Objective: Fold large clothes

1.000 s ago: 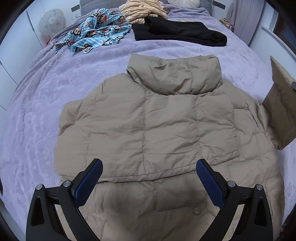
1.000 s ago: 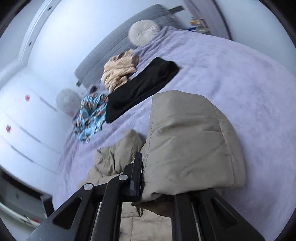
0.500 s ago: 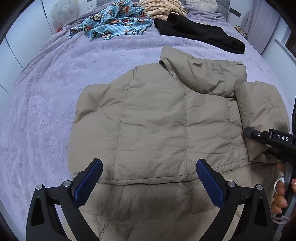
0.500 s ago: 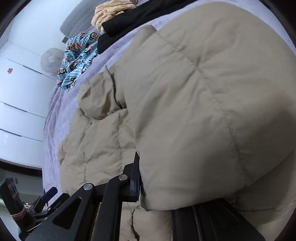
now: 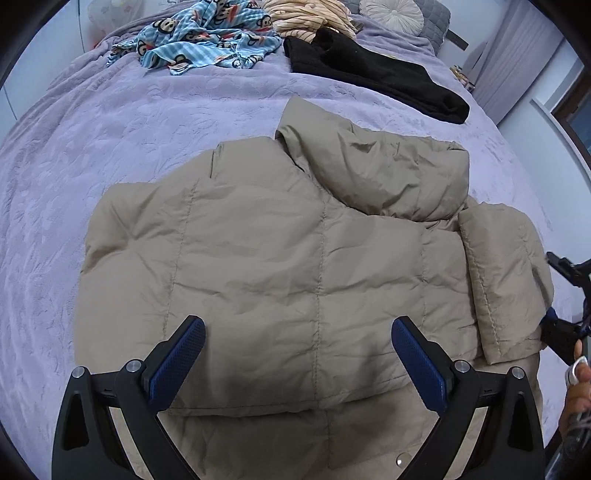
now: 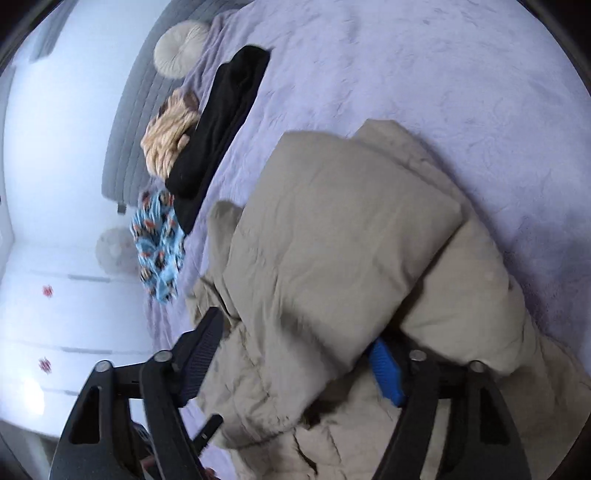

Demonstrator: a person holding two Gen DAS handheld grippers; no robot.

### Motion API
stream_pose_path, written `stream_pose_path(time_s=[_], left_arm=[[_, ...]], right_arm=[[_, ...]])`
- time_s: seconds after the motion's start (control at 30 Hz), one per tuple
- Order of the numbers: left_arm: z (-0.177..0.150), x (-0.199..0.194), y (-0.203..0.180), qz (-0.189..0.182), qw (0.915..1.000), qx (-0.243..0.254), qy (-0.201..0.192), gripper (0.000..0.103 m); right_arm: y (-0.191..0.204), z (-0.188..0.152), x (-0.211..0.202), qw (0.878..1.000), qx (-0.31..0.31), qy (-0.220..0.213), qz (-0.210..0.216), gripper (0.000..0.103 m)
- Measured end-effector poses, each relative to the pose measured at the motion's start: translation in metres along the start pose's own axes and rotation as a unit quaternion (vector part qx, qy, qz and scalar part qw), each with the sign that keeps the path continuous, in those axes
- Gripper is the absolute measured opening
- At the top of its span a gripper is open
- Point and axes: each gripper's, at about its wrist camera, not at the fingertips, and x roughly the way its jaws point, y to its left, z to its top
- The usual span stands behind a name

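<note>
Nearest, in the left wrist view: left gripper [image 5: 297, 360] hovering over the lower back panel of the beige puffer jacket [image 5: 280, 266], jaws spread wide, nothing between the blue pads, no contact visible.

Just right of that panel: folded sleeve [image 5: 502, 280] laid in over the jacket's right edge, cuff end toward the hem. Right gripper [image 6: 291, 360] at that cuff, jaws opening; sleeve [image 6: 332, 236] between the pads in the right wrist view, padding bulging over the blue pad, but apparently no squeeze any more. Fingers [image 5: 580, 373] of the person's hand at the frame's right edge, beside the sleeve.

Jacket itself: spread back-up across the middle of the lavender bedspread [image 5: 110, 147], hood [image 5: 384, 173] lying at the far end of the jacket and partly crumpled. Beyond the hood: black garment [image 5: 373, 85], then blue monkey-print cloth [image 5: 207, 40] and a tan striped piece [image 5: 306, 18], with a round cushion [image 5: 391, 13] farthest, by the headboard.

Likely risks from here:
- Springy down filling pushing the freed sleeve back open, off the jacket's edge.
- Cuff snagging on a retreating pad and being dragged outward, undoing the fold.
- Sleeve sitting outside the body's line rather than on it, leaving a lopsided bundle after the next fold.
- Slippery shell sliding on the plush bedspread if the left gripper presses or pulls at an angle.
- Crumpled hood adding bulk at the far end unless flattened first.
</note>
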Motion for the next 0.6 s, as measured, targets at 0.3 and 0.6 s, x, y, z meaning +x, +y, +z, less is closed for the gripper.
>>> stream_pose_path(time_s=[0.3, 0.6], left_arm=[[0.014, -0.023, 0.056, -0.074, 0.9934, -0.086, -0.02, 0.101], [0.016, -0.007, 0.076, -0.258, 0.9528, -0.159, 0.009, 0.101]], right_arm=[[0.119, -0.038, 0.038, 0.959, -0.273, 0.067, 0.019, 0.016], [0.133, -0.158, 0.12, 0.853, -0.465, 0.221, -0.082, 0.087]])
